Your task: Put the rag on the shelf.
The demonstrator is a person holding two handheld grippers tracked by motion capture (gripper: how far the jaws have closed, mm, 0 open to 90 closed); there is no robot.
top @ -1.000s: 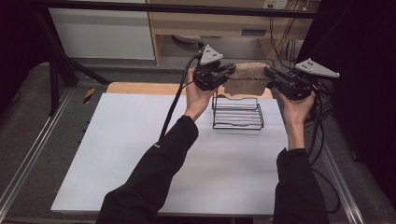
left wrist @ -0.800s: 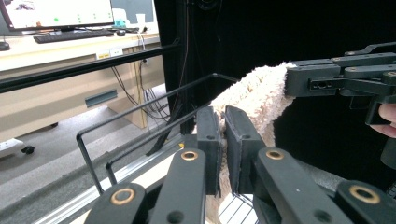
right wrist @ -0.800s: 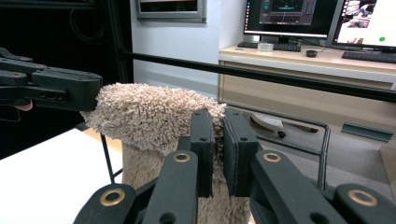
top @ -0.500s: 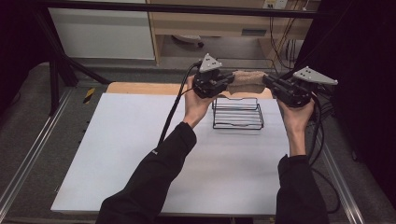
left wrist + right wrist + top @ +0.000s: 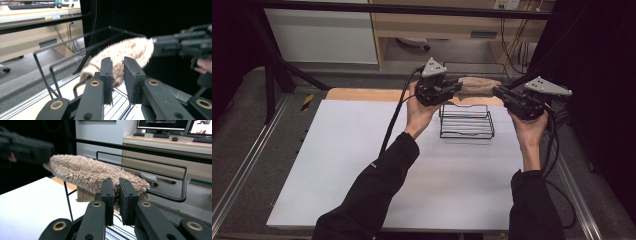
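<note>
The person's left hand-held gripper was raised at the far edge of the desk, forearm reaching up from below. Its jaws had just been easing apart, the one fuzzy tan cloth between them, though I could not tell if they pressed it. The cloth stretched level, left to right, above the single black wire rack. The right hand-held gripper was clenched on its other end.

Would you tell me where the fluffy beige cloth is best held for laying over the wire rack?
At its two short ends, one from each side: the fluffy beige cloth is long and limp, stretched level above the wire rack, so end grips probably keep it from sagging.
</note>
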